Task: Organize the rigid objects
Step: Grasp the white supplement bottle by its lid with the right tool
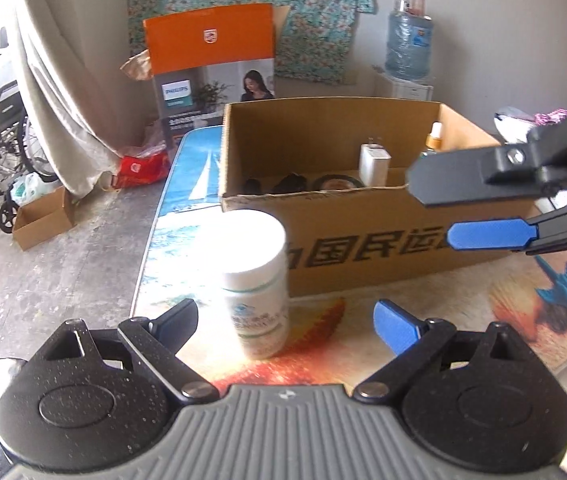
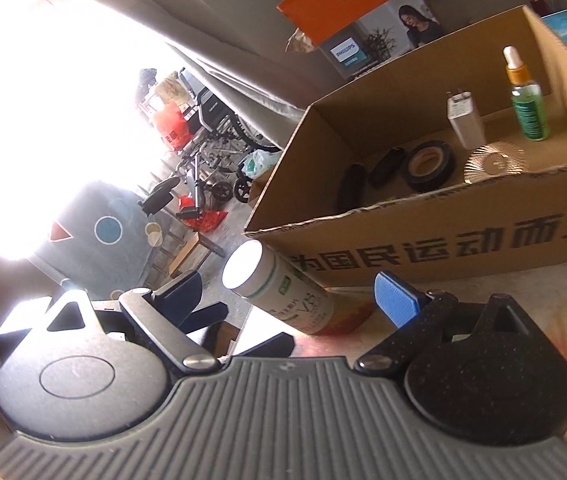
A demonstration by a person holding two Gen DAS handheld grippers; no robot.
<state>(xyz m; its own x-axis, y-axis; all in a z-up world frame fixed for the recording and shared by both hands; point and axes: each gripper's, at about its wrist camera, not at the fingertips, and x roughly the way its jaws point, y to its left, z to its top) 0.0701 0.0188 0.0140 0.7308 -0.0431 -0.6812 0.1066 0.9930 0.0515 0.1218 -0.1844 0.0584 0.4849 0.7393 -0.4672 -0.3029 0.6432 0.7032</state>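
Fingers spread wide on the left gripper (image 1: 287, 316) and right gripper (image 2: 287, 296), both empty; white-lidded, green-labelled bottle (image 1: 257, 280) stands upright just before the cardboard box (image 1: 363, 248)

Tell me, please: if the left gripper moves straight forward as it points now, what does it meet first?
Most likely the white bottle, standing between the open fingers of the left gripper. The cardboard box stands behind it.
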